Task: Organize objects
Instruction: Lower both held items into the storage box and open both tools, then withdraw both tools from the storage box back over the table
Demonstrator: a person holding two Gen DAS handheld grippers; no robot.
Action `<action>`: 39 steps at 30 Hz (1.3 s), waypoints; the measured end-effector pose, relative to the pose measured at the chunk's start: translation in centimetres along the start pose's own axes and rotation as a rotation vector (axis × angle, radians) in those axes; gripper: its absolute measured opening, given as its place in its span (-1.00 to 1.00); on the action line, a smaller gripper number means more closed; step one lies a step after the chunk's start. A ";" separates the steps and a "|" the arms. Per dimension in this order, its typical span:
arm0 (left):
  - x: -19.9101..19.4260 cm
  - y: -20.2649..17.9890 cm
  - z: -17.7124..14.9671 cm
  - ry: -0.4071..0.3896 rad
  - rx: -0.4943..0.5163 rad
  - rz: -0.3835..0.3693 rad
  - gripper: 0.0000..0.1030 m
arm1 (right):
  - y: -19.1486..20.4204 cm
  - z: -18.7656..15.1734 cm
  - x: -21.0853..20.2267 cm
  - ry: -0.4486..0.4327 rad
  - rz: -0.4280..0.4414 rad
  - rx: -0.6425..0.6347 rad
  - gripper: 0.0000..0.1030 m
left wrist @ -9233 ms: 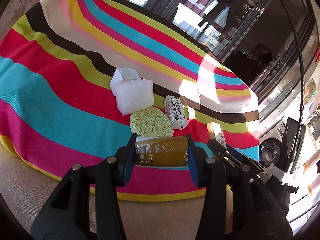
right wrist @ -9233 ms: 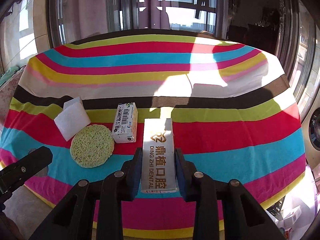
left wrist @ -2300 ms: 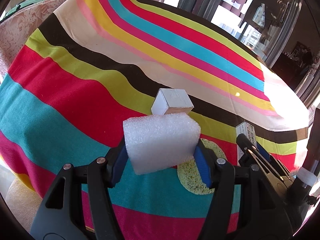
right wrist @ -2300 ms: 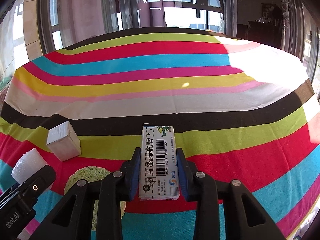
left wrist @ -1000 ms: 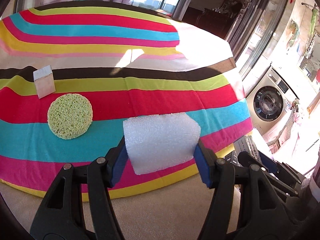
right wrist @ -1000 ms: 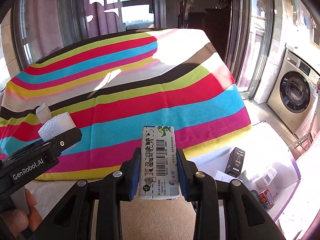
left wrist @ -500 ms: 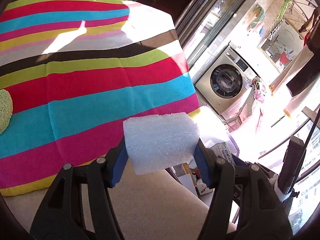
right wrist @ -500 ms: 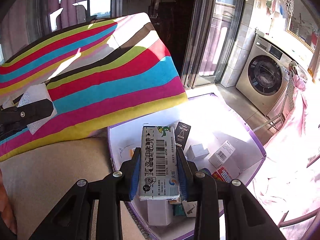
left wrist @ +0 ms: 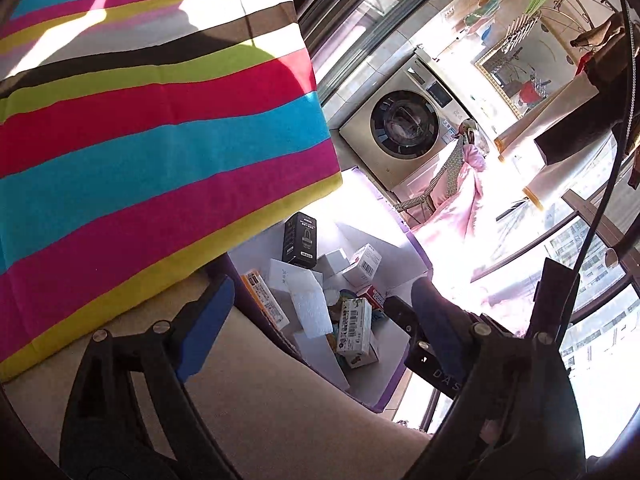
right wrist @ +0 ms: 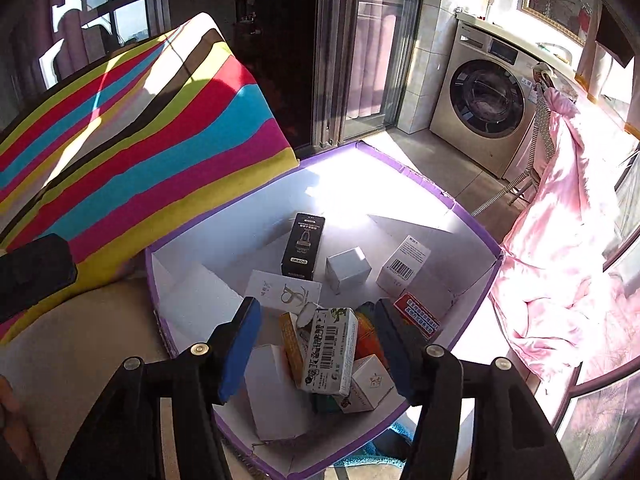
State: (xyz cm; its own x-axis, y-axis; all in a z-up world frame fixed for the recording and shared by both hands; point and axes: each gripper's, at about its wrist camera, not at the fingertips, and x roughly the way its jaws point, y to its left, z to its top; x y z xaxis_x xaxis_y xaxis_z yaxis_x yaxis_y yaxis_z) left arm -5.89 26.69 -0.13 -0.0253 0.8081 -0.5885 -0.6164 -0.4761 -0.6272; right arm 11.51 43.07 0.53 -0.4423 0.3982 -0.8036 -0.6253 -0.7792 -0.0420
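Both grippers hang open above a purple-edged white storage box (right wrist: pixel 472 308) on the floor beside the striped table (right wrist: pixel 140 152). My left gripper (left wrist: pixel 320 320) is empty; the white foam block (left wrist: pixel 310 306) lies in the box below it. My right gripper (right wrist: pixel 320 348) is empty; the white barcode carton (right wrist: pixel 330 352) lies tilted on other boxes beneath it and also shows in the left wrist view (left wrist: pixel 354 326). The box (left wrist: pixel 380 396) holds several small cartons, among them a black one (right wrist: pixel 303 246).
A washing machine (right wrist: pixel 486 108) stands behind the box, with pink cloth (right wrist: pixel 560 248) draped to its right. The table's striped cloth (left wrist: pixel 140 140) overhangs the box's left side. Beige upholstery (left wrist: pixel 260 412) lies below the left gripper. Sliding glass doors (right wrist: pixel 360 52) are behind.
Both grippers swung from the table to over the floor box and opened. The foam block and the barcode carton dropped out of the jaws into the box.
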 end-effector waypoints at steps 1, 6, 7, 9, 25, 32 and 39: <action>-0.3 0.3 0.0 -0.008 -0.016 -0.008 0.78 | 0.3 0.0 -0.2 -0.010 0.003 0.003 0.41; -1.9 1.4 -0.2 -0.087 -0.071 -0.046 0.78 | 2.6 -0.1 -1.3 -0.033 0.061 -0.007 0.46; -2.3 1.5 -0.3 -0.103 -0.076 -0.046 0.78 | 3.3 -0.2 -1.5 -0.038 0.078 -0.011 0.47; -2.5 1.8 -0.2 -0.116 -0.079 -0.059 0.78 | 4.5 -0.5 -2.0 -0.056 0.094 -0.032 0.50; -12.1 5.7 0.6 -0.454 -0.036 0.334 0.78 | 9.9 -1.3 -3.7 -0.094 0.208 -0.136 0.62; -15.7 9.2 1.0 -0.602 -0.091 0.628 0.78 | 13.6 -1.9 -4.4 -0.105 0.290 -0.232 0.63; -17.6 14.7 1.6 -0.622 -0.262 0.744 0.78 | 17.2 -2.2 -4.6 -0.109 0.360 -0.347 0.63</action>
State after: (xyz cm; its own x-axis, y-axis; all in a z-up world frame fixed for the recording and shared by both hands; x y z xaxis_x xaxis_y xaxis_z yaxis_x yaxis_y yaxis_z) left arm -15.74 6.04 1.79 -0.7863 0.2764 -0.5526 -0.0861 -0.9347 -0.3450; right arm 4.16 26.83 2.19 -0.6663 0.1084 -0.7377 -0.1788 -0.9837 0.0170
